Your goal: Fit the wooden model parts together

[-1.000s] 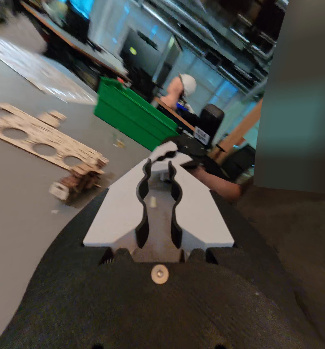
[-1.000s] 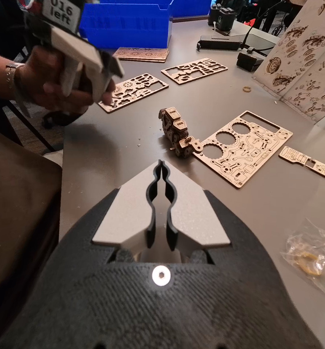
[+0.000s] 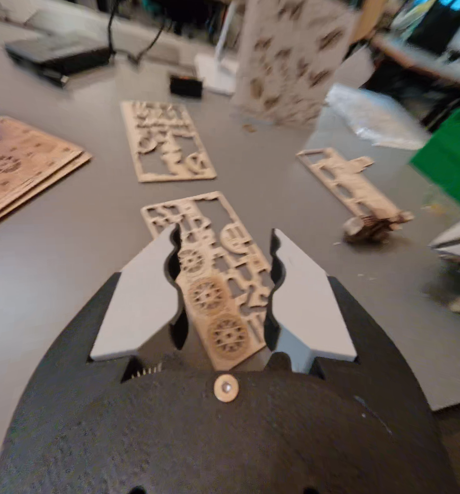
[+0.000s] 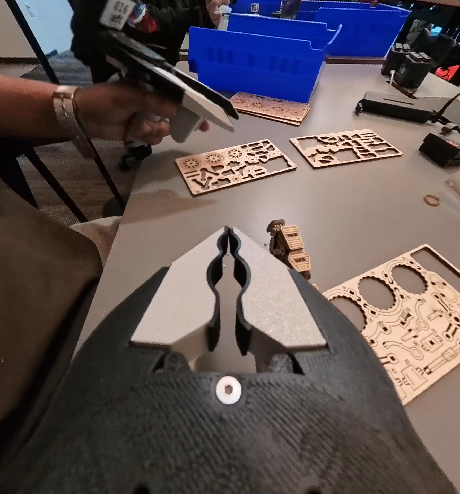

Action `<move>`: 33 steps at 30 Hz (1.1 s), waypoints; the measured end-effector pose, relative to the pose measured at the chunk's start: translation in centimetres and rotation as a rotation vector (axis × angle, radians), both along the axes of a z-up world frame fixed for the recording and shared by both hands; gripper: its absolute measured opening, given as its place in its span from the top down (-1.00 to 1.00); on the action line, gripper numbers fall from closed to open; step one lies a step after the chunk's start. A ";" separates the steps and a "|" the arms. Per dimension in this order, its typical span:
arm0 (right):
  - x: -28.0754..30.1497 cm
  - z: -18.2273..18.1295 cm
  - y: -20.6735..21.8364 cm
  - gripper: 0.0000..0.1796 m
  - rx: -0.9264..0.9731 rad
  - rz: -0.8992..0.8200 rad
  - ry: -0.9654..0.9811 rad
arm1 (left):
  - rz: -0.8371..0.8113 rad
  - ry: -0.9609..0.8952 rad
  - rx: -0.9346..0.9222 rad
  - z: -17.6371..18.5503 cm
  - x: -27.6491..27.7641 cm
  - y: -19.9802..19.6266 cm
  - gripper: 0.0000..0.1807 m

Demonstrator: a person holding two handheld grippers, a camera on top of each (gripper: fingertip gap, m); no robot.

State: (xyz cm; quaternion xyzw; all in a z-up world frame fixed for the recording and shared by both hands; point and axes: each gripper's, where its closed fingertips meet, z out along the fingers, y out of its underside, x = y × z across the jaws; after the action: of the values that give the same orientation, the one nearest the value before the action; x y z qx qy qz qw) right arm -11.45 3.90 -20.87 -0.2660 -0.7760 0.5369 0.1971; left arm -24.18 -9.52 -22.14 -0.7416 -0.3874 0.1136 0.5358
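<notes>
My left gripper (image 3: pixel 225 232) is open and empty, its jaws spread above a wooden part sheet with spoked wheels (image 3: pixel 210 283). The right wrist view shows it held in a hand (image 4: pixel 223 115) above that sheet (image 4: pixel 234 165). My right gripper (image 4: pixel 227 230) is shut and empty, its tips just left of the small part-built wooden model (image 4: pixel 290 248) on the grey table. The model also shows blurred in the left wrist view (image 3: pixel 370 230). A sheet with round holes (image 4: pixel 410 315) lies right of the model.
Another cut-out sheet (image 4: pixel 346 147) and a stack of sheets (image 4: pixel 271 107) lie farther back before blue bins (image 4: pixel 255 61). A green bin (image 3: pixel 453 165), a plastic bag (image 3: pixel 370 120) and a patterned box (image 3: pixel 290 61) stand to the right. The table edge (image 4: pixel 111 240) is near.
My left gripper has swung round to point over the wheel sheet and has opened. My right gripper has moved closer to the model and stays shut.
</notes>
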 end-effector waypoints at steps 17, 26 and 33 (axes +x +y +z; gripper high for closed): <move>1.5 -1.5 2.1 1.00 0.080 -0.073 -0.023 | -0.016 -0.112 -0.398 -5.7 -2.9 -2.3 0.02; 2.1 -1.9 2.7 1.00 0.117 -0.110 -0.022 | -0.130 -0.111 -0.358 -5.5 -2.1 -0.2 0.32; 2.3 -2.1 2.8 1.00 0.139 -0.120 -0.018 | -0.169 -0.146 -0.292 -5.1 -1.4 1.0 0.13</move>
State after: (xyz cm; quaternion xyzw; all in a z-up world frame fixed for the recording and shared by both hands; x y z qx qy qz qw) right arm -9.18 6.74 -22.99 -0.3024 -0.7957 0.4666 0.2401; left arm -25.61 -8.55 -27.29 -0.8476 -0.3409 0.0689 0.4007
